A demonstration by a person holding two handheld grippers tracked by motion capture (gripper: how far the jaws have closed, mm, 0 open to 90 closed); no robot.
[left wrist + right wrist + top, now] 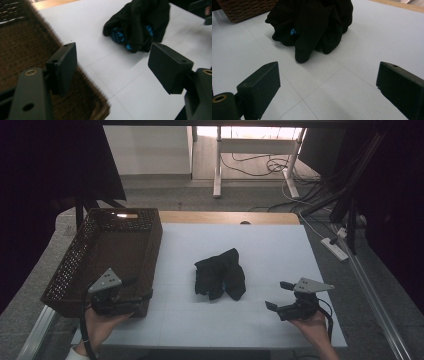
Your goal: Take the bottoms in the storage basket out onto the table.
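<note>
High view: a crumpled black garment (220,274) (blue print inside) lies mid-table between the left gripper (131,301), beside the wicker basket (107,255), and the right gripper (278,295); both gape wide, empty.

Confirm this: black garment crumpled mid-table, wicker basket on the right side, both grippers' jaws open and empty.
Wrong side. The basket stands on the left of the table, as the high view shows. The rest holds: garment crumpled mid-table, left gripper and right gripper open and empty.
</note>
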